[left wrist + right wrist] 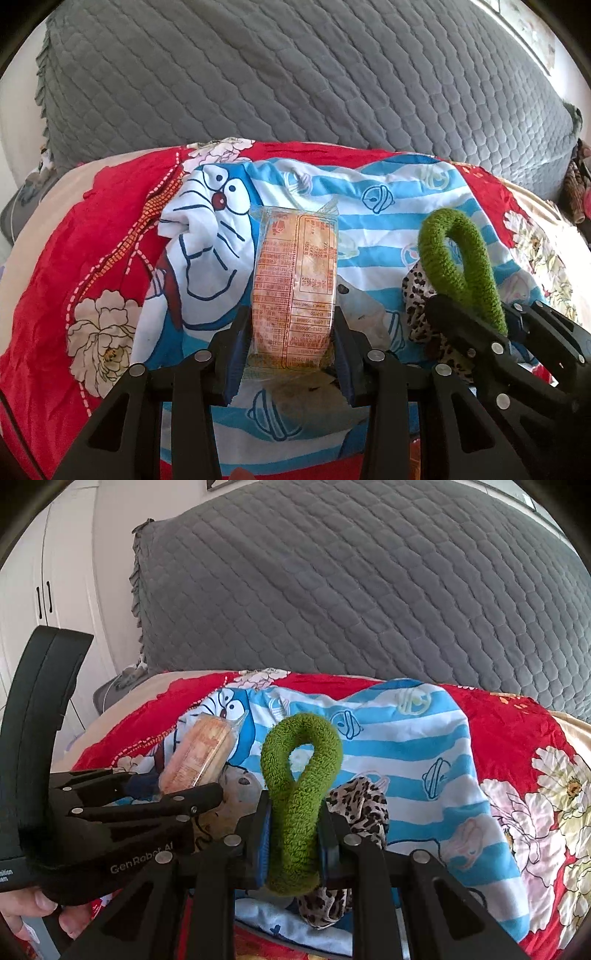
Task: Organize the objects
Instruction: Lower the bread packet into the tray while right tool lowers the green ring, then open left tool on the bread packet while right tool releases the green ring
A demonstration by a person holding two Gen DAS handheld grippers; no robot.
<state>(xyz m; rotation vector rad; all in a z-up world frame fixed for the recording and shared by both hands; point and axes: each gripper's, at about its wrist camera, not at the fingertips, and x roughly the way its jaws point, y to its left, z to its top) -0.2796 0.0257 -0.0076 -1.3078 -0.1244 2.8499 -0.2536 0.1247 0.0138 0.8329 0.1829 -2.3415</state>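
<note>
The left gripper (291, 332) has its jaws clamped on a snack packet (295, 280), one jaw on each long side near the lower end, so the packet points forward, away from the camera, with its printed label facing up. This side grip probably keeps the soft wrapper from folding. The right gripper (293, 834) has its jaws pressed together on a green hair tie (295, 775). The lower part is squeezed flat between the jaws and the loop stands open above them. Holding it low likely keeps the ring from slipping out.

Both grippers are close, side by side, over a bed; in the right wrist view the left gripper is just to the left of the right jaws. Directly below and ahead of both is a blue striped cartoon cloth (369, 229) on a red floral bedcover (110, 221). A leopard-print scrunchie (362, 801) lies just right of and under the right jaws, touching the cloth. A grey quilted cover (277, 74) rises behind. I judge that the scrunchie and the near neighbour gripper are the main things in the way when putting the items down.
</note>
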